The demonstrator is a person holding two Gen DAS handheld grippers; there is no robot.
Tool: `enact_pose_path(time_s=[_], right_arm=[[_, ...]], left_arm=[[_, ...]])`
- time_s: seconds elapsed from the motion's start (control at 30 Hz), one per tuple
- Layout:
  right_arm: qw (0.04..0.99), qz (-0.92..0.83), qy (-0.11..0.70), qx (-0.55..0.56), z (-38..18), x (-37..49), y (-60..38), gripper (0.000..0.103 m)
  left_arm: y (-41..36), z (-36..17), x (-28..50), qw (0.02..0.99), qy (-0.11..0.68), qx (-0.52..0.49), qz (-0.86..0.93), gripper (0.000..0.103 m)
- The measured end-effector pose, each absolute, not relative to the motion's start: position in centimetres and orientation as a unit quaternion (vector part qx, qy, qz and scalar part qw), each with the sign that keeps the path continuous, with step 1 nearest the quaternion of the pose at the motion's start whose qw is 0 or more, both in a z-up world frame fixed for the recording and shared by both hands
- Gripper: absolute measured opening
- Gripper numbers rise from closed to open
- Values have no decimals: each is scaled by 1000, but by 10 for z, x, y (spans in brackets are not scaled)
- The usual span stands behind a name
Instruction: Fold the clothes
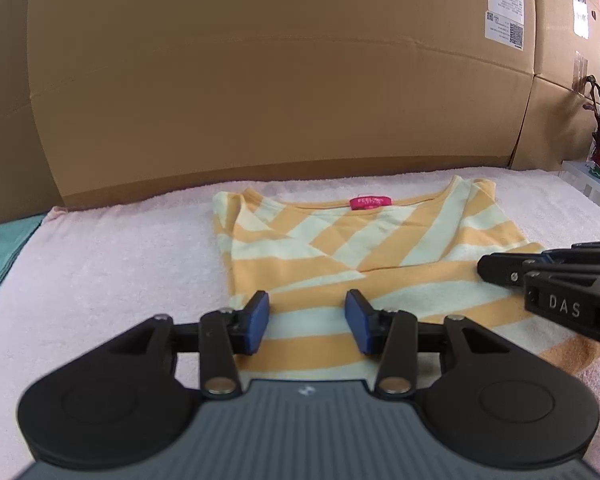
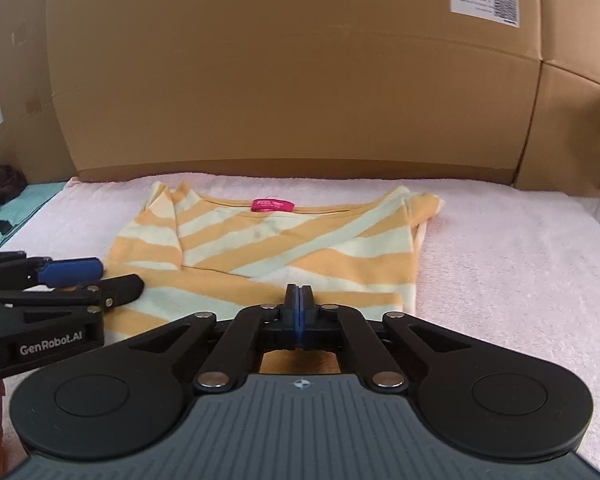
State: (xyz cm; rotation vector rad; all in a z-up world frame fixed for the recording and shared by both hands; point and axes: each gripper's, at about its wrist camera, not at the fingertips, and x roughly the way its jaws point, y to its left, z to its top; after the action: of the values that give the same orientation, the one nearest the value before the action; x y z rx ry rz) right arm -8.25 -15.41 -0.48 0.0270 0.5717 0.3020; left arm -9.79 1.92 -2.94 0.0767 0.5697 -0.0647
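Left wrist view: left gripper (image 1: 307, 322), jaws wide apart, poised over the near left hem of the striped shirt (image 1: 340, 264), probably ready to take the hem. The shirt lies sleeves-folded on a pink towel (image 1: 120, 264); cardboard boxes (image 1: 280, 80) wall the far side.

Right wrist view: right gripper (image 2: 299, 312), pads pressed together, apparently empty, above the near hem's middle.

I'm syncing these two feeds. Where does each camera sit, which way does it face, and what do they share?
Left wrist: on the left gripper, facing forward over the striped shirt toward cardboard boxes; its open blue fingers show.
Right wrist: on the right gripper, same direction; its fingers are shut, and skin shows bottom left.
Shared: shirt, pink label, towel, each other's gripper.
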Motion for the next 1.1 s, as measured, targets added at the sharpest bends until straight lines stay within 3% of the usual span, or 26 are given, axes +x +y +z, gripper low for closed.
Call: enact_pose_path(time_s=[0.13,0.23,0.27,0.3,0.33,0.43,0.6,0.67,0.77,1.0,1.1], right_arm=[[947,137,288,44,-5,-85,-163,0],[951,114,281,58,0,-92,-165,0],[954,101,274,62,5,-97,-167,2],[957,87,268,66,9,-102,-169,12],[957,85,270,61,8,-107,-169,15],[957,80,277,47,6,-124,-169,15],[963,64,262,24,-17,-137,-173,15],[962,52,264,43,-11,-144,-182,15],[969,75,229,49,-1,-167,-193,16],[963,95,250,21,-16,-176,-192,20],[965,109,230,59,-8,-180,-205,22]], left_arm=[[21,-30,-97,960,277,37,-37,47],[23,-28,-94,959,278,38,-32,55],[24,-25,-95,960,277,37,-30,55],[25,-22,-99,961,274,34,-31,55],[27,-17,-105,963,267,29,-35,54],[26,-14,-128,965,255,36,-54,64],[24,-33,-141,965,249,56,-64,68],[32,-30,-138,962,260,39,-68,75],[43,-24,-150,964,254,29,-70,74],[42,-31,-164,966,243,62,-65,75],[44,-27,-172,967,234,79,-64,76]])
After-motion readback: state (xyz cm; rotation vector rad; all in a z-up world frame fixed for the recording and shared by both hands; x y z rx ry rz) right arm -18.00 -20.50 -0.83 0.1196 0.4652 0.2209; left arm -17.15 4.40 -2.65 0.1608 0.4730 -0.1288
